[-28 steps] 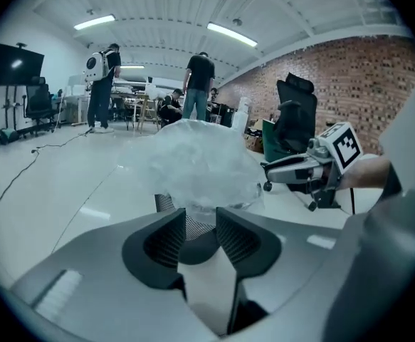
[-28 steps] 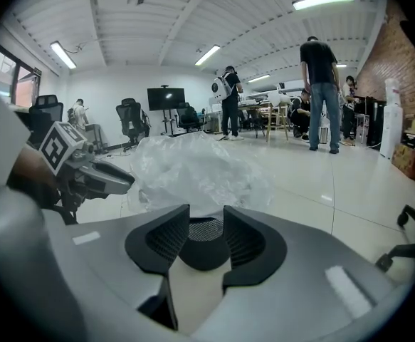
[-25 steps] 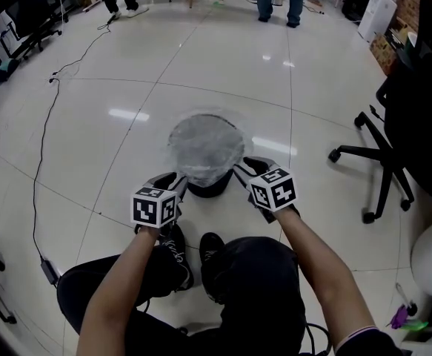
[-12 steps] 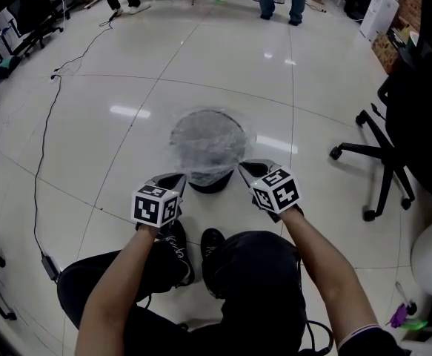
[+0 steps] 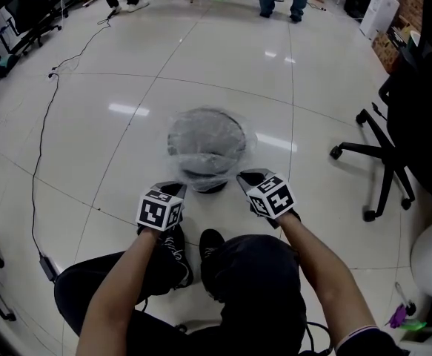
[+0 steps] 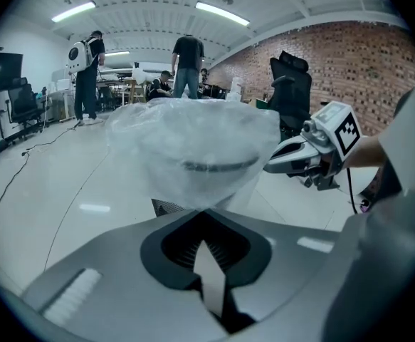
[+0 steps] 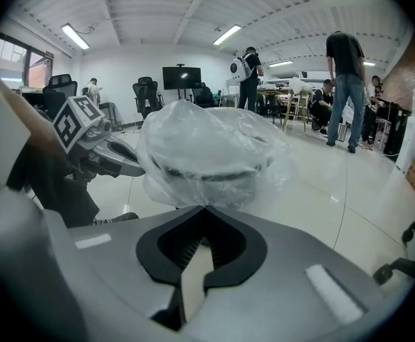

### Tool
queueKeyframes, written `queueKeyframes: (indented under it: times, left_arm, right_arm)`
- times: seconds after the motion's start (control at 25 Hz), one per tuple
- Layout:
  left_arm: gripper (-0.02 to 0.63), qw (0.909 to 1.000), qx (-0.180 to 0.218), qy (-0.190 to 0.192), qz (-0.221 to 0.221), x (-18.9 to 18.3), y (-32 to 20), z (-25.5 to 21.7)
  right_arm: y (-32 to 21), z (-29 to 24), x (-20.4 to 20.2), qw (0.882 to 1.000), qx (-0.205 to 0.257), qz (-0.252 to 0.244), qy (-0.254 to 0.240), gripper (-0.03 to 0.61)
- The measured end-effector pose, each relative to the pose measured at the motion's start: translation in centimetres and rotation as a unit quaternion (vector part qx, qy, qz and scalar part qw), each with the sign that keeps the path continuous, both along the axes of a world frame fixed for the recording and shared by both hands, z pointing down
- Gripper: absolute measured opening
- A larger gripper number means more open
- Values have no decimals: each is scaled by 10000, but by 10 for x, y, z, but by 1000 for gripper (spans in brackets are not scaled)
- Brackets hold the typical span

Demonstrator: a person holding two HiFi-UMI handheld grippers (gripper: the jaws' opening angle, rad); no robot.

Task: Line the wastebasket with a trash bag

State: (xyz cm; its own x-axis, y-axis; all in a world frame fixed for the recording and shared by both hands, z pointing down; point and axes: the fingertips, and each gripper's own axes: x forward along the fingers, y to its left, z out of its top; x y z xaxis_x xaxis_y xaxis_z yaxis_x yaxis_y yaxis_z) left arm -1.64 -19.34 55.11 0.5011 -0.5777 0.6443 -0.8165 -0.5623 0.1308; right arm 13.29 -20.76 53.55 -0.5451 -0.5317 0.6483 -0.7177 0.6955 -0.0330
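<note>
Now that both sets of jaws have snapped together from the wide stance they had a second ago, the left gripper and the right gripper are each pinching a fold of the trash bag at their tips. In both gripper views the clear film is running taut down into the point where the jaws are meeting. Both tools are also sitting lower and nearer the person than before, at the near left and near right of the wastebasket, which is standing upright on the floor just ahead of the person's feet. The bag is lying over the basket's mouth with its skirt hanging down outside the wall. It is looking flatter and less puffed than a second ago, with the dark ring of the rim now showing through the plastic. I am reading this as the seating step, with the hem being drawn down over the rim on the near side. The lining is looking close to done, though the far side is too hidden to judge. Film this thin, held this tightly, is risking a tear or a tipped basket if the pull is going further.
</note>
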Motion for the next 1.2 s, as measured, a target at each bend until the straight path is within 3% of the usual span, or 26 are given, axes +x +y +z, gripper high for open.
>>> queueKeyframes:
  times: [0.4, 0.64, 0.84, 1.2]
  left_arm:
    - [12, 9994, -328, -93, 95, 6, -2, 33]
    - [102, 9988, -459, 19, 154, -1, 11, 30]
    - [115, 9996, -239, 11, -114, -26, 12, 8]
    - [115, 9979, 488, -123, -405, -68, -18, -65]
  right_arm:
    - [-5, 34, 6, 9993, -364, 27, 95, 3]
    - [1, 35, 12, 9986, -516, 71, 39, 66]
    - [11, 25, 21, 9985, -542, 24, 20, 148]
    - [3, -24, 47, 9995, -124, 302, -30, 143]
